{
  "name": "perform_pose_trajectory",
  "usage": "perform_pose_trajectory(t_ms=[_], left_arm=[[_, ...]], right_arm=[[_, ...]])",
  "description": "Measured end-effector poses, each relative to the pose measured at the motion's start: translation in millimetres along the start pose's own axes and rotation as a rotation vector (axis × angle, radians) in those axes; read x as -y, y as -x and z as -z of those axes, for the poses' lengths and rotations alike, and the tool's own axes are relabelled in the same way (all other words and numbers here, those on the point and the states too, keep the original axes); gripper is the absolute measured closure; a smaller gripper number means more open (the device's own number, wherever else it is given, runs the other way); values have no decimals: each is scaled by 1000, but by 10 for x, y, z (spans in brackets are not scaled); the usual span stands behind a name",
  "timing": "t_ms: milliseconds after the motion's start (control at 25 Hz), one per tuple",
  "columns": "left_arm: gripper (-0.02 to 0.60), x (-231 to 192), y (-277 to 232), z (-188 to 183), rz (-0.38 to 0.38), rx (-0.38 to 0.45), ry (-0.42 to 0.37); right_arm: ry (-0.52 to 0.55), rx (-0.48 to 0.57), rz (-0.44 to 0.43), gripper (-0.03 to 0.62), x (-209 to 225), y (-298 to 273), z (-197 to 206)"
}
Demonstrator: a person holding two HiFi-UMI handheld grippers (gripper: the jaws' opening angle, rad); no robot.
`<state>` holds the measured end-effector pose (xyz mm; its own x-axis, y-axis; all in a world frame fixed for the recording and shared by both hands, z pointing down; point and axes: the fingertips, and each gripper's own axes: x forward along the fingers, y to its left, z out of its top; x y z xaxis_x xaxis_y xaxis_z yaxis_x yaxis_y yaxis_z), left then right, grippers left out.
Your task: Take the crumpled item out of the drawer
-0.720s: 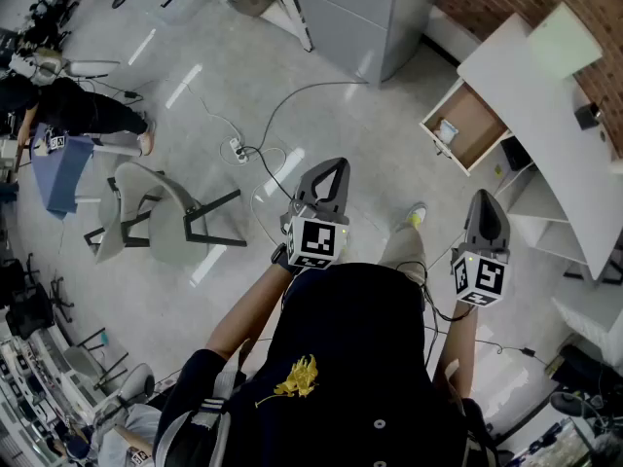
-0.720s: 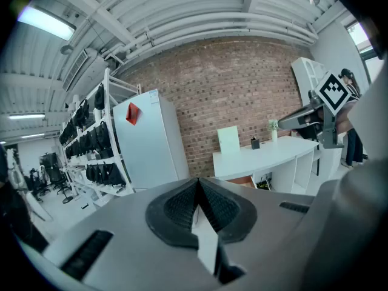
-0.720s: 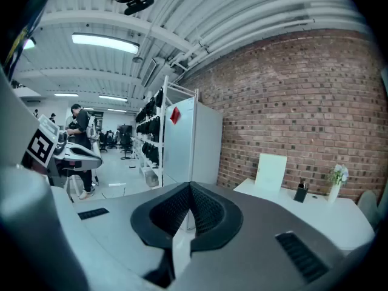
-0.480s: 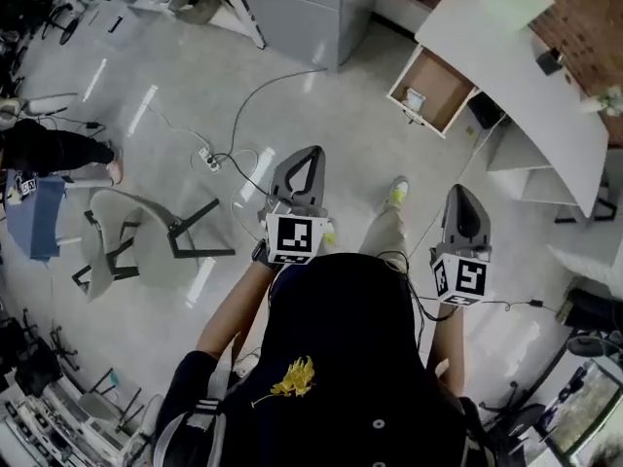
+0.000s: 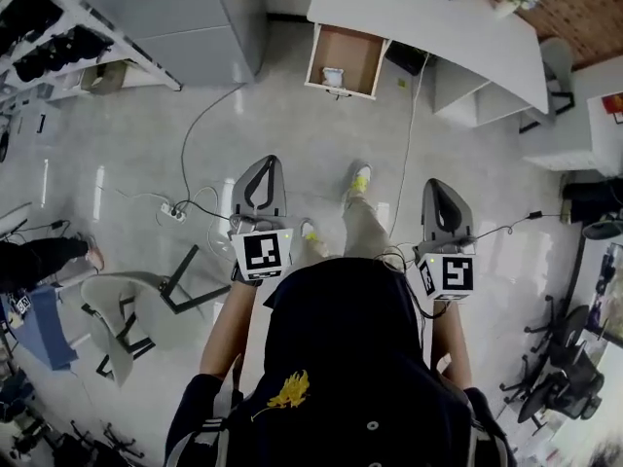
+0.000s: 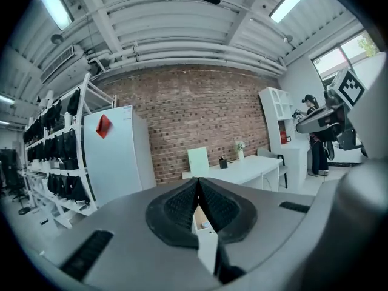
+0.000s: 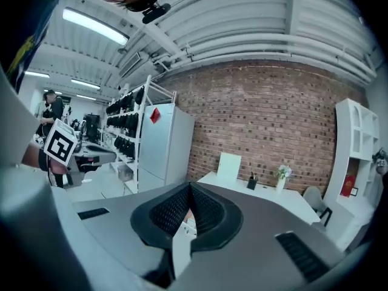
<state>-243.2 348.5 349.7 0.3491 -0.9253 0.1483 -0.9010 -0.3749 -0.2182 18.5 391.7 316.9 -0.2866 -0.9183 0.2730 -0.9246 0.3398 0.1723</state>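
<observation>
The open wooden drawer juts from the white desk at the top of the head view. A small white crumpled item lies at its front. Both grippers are held out over the floor, well short of the drawer. My left gripper is shut with nothing in it, its pads meeting at the tips. My right gripper is shut and empty too, tips together. In both gripper views the drawer shows only as a sliver through the gap below the tips.
A cable and power strip lie on the floor to the left. A grey chair stands at lower left near another person. A grey cabinet and a shelf rack stand at upper left, with office chairs at lower right.
The person has turned and stepped toward the desk, so the drawer has swung from the upper right to straight ahead. Both grippers stay shut and keep their places in front of the body.
</observation>
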Motion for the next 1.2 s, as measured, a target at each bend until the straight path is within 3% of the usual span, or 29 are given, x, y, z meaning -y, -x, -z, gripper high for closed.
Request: perform_pose_trajectory(t_ms=[320, 760, 960, 1200], left_arm=[[565, 387, -630, -199, 53, -30, -28], [563, 762, -2242, -603, 72, -127, -84], [563, 1081, -2878, -834, 93, -137, -145], [563, 1102, -3293, -827, 66, -162, -116]], right_arm=[[-43, -22, 45, 568, 606, -82, 100], [-180, -14, -19, 568, 1905, -1332, 296], [-205, -5, -52, 568, 2501, -1743, 329], [-186, -27, -86, 568, 2892, -2206, 326]])
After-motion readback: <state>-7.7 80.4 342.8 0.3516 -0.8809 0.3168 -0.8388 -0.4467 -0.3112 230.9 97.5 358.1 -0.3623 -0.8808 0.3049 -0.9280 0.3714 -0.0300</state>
